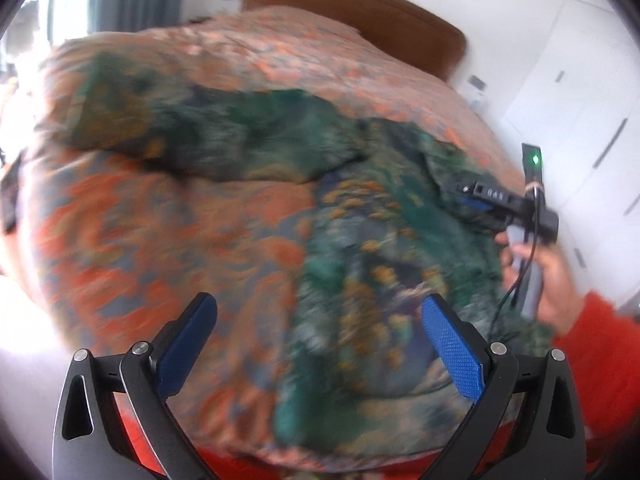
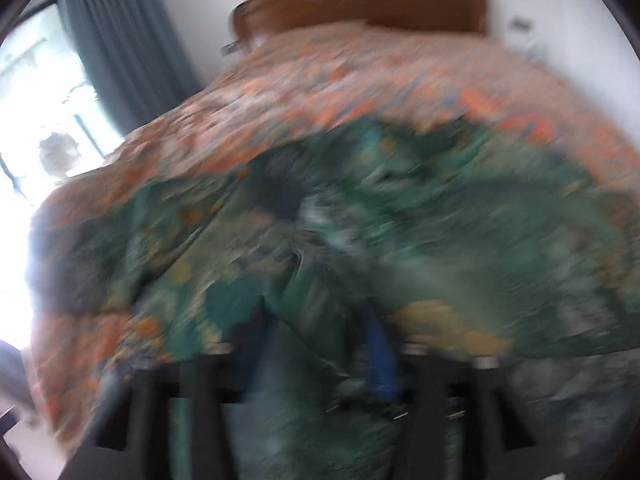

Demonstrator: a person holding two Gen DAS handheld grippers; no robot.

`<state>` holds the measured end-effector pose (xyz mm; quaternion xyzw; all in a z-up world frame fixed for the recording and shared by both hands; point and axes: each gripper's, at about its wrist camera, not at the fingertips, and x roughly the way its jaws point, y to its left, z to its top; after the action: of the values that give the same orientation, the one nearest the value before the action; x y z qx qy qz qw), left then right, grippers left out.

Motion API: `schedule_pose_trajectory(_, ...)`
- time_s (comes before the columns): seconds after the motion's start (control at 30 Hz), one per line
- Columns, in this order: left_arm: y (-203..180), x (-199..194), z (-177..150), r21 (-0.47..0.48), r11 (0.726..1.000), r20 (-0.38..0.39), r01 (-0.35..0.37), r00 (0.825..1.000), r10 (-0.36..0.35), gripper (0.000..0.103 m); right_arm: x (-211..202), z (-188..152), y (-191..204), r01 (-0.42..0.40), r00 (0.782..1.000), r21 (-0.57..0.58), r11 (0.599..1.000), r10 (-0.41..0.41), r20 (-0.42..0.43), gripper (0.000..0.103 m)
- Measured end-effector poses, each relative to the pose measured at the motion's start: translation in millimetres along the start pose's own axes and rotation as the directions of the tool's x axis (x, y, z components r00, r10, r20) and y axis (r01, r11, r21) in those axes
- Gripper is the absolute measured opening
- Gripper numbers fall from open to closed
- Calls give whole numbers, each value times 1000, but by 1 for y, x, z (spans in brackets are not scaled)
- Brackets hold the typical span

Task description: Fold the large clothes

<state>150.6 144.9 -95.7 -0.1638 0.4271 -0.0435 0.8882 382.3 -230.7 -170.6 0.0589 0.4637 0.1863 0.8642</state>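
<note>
A large green patterned garment (image 1: pixel 360 216) with orange and yellow marks lies spread and rumpled on the bed; it also fills the right wrist view (image 2: pixel 400 240). My left gripper (image 1: pixel 320 332) is open and empty, hovering just above the garment's near part. My right gripper (image 2: pixel 316 344) is shut on a fold of the green garment, with cloth bunched between its blue pads (image 2: pixel 380 356). In the left wrist view the right gripper (image 1: pixel 460 192) is held by a hand in a red sleeve at the garment's right edge. Both views are motion-blurred.
The bed has an orange and grey floral cover (image 1: pixel 160 240) and a brown wooden headboard (image 1: pixel 360 12). A white wall and door (image 1: pixel 580 100) stand at the right. A dark curtain (image 2: pixel 120 40) and a bright window (image 2: pixel 32 100) are at the left.
</note>
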Motion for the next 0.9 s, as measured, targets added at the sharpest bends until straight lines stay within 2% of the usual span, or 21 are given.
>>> schedule_pose_trajectory(0.13,-42,28,39,73,992,-30,100,995,-98,102,-41,-13,0,-115,992,-13,993,116,43,59)
schedule_pose_trajectory(0.2,-72,44,56,142,982,-43,123,992,-118,102,-64,-17,-6,-128,989,-28,991,129,73,59)
schedule_pose_trajectory(0.3,-122,78,82,244,955,-75,169,985,-155,102,-99,-16,-31,-53,992,-47,997,58,115,59)
schedule_pose_trajectory(0.37,-155,108,96,308,934,-102,182,982,-157,102,-115,-9,-57,57,990,-47,997,-50,129,59)
schedule_pose_trajectory(0.43,-183,139,105,356,919,-122,168,984,-133,102,-127,-2,-96,174,976,-14,985,-170,138,59)
schedule_pose_trajectory(0.47,-194,157,108,368,915,-145,165,982,-119,102,-130,1,-112,206,969,11,979,-205,135,59)
schedule_pose_trajectory(0.53,-205,191,113,355,927,-168,121,984,-64,102,-135,7,-154,238,965,88,967,-246,93,59)
schedule_pose_trajectory(0.63,-201,231,115,284,957,-210,65,978,-5,101,-144,7,-186,239,962,143,960,-254,96,59)
schedule_pose_trajectory(0.7,-196,245,113,267,963,-231,40,973,24,100,-145,3,-191,222,967,132,966,-235,97,59)
schedule_pose_trajectory(0.77,-195,260,108,299,954,-245,-13,965,90,95,-140,-2,-189,202,974,86,976,-210,90,59)
schedule_pose_trajectory(0.83,-196,273,99,366,928,-254,-70,952,172,94,-129,-8,-186,215,974,37,976,-217,65,59)
schedule_pose_trajectory(0.9,-198,277,92,404,910,-247,-94,946,208,94,-112,-12,-189,233,973,3,973,-233,6,59)
